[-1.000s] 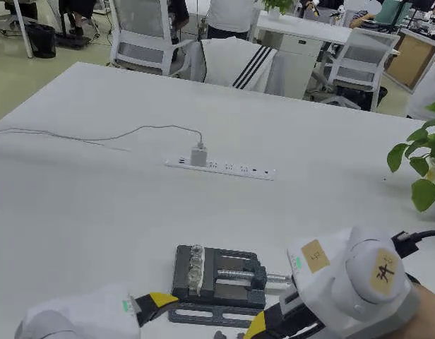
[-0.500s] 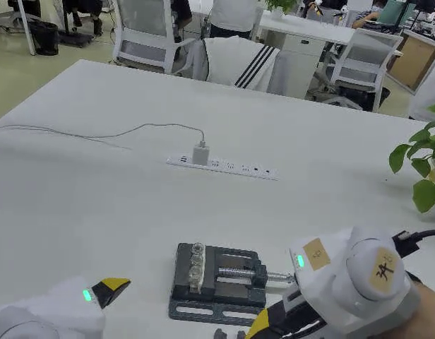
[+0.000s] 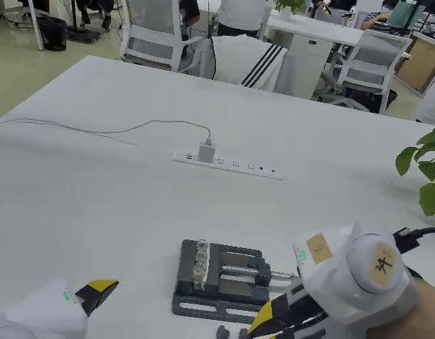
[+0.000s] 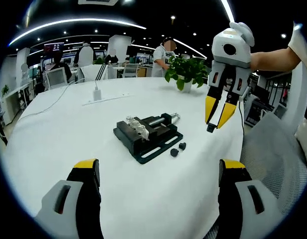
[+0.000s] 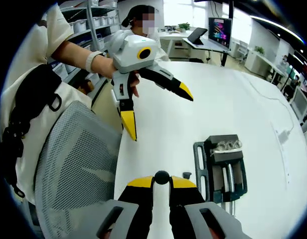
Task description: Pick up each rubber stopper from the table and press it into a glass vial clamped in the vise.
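Power strip (image 3: pixel 224 163): mid-tabletop.
Vise (image 3: pixel 224 286): clamps glass vials (image 3: pixel 200 258).
Loose stoppers (image 4: pixel 174 153): two, beside vise.
Right gripper (image 5: pixel 162 180): clamped on held stopper (image 5: pixel 161 176).
Left gripper (image 4: pixel 158 165): jaws apart.

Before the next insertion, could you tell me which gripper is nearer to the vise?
Right. The right gripper, shut on a stopper, hovers just off the near edge of the vise, toward its screw end. The left gripper, open, is farther off, beyond the vials.

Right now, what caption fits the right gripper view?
Right claw pinches a black stopper near the vise while the open left claw hovers.
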Tool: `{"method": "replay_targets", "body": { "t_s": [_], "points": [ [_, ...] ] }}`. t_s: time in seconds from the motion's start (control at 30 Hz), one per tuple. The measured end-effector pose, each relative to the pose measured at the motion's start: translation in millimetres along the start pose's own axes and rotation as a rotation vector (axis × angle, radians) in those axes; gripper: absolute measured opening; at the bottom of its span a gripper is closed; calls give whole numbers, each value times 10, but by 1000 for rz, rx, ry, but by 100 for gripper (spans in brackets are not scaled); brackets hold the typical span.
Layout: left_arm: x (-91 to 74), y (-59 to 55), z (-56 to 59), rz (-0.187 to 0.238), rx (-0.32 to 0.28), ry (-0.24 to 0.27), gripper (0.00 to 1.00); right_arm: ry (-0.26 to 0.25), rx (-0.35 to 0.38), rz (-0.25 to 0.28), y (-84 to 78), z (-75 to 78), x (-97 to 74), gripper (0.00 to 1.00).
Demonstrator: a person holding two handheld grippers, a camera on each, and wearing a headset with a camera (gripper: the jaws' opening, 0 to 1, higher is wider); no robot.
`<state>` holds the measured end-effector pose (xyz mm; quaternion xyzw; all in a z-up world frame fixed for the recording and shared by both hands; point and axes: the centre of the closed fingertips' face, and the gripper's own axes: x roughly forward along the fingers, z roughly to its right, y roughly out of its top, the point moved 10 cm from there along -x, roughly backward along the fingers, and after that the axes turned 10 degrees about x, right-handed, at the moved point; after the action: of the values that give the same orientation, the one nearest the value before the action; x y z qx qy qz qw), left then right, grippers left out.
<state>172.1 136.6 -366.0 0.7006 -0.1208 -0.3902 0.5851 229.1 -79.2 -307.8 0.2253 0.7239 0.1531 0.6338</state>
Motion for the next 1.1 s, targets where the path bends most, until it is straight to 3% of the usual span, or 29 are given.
{"method": "replay_targets", "body": {
  "t_s": [0.27, 0.4, 0.73, 1.1],
  "points": [
    [-4, 35, 36, 2, 48, -5, 99, -18, -17, -31, 43, 146, 21, 7],
    [-1, 37, 53, 5, 46, -13, 99, -31, -40, -56, 97, 254, 8, 7],
    [9, 31, 68, 0, 55, -25, 97, -64, -113, -107, 352, 613, -57, 7],
    [35, 11, 37, -9, 62, -26, 97, -64, -199, -174, 593, 887, -22, 7]
  ]
}}
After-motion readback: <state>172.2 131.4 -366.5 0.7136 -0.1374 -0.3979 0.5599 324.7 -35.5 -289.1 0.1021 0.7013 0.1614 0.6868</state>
